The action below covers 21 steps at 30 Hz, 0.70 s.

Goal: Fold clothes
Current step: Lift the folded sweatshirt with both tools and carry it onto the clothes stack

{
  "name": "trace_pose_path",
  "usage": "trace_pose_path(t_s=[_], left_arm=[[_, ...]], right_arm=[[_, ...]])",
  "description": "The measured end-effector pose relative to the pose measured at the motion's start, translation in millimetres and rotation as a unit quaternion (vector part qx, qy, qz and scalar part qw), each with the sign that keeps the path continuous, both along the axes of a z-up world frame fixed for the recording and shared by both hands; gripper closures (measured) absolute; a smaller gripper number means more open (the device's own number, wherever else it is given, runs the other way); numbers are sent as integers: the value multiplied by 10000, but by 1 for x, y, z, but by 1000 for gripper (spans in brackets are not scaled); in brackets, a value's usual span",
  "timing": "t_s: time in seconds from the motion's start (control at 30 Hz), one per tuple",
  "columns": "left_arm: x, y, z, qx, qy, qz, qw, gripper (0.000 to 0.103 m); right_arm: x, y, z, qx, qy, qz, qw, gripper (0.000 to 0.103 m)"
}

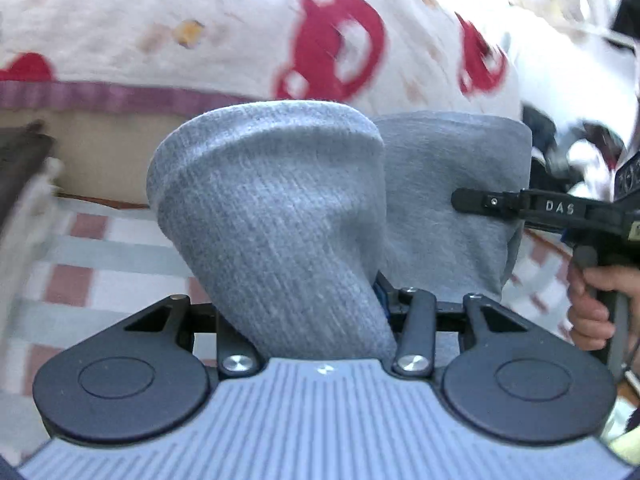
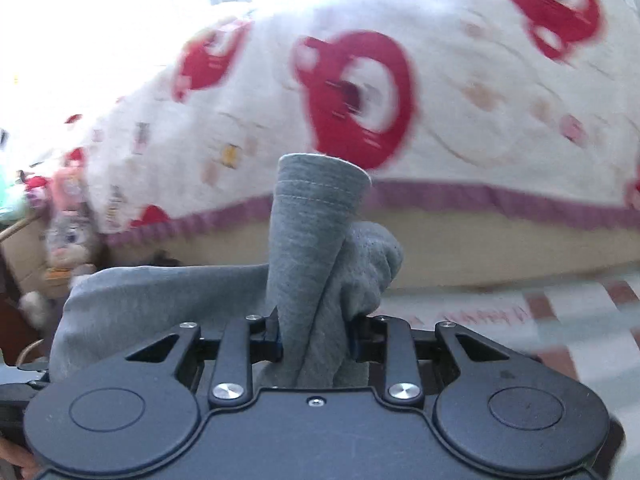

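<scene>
A grey knit garment bulges up out of my left gripper, whose jaws are shut on a thick fold of it. In the left wrist view my right gripper reaches in from the right, held by a hand, and pinches the same cloth at its far edge. In the right wrist view my right gripper is shut on a bunched, stitched hem of the grey garment, which stands up between the jaws and trails off to the left. The fingertips of both grippers are hidden by cloth.
A white quilt with red prints and a purple border lies piled behind, also seen as the quilt. Below is a checked sheet in red, white and pale green. A plush rabbit sits at the left.
</scene>
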State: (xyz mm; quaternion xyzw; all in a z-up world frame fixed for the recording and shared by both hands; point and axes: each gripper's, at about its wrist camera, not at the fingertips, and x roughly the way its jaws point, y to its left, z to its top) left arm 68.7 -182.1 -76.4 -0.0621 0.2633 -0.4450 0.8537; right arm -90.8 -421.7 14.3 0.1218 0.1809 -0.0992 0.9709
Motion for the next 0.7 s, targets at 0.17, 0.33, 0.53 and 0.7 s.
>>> trace_pose_path(t_s=[0.17,0.33,0.53,0.7], left_arm=[[4,69,28,-76,-140,1029,9946,60],[17,140,46,-231,-58,2184,9756,60],[56,197,62,-220,-29,3213,9467,60],[126,235,56,-641,573,3662,9266,60]], right_arm=[[55,59,28,-186,-238,1024,9943,70],[138,120,44,-140,-314,2027,9786,70],[261,154,49,661,-278,2856,9557,70],[354,183,42,818,-209,3279,9409,70]])
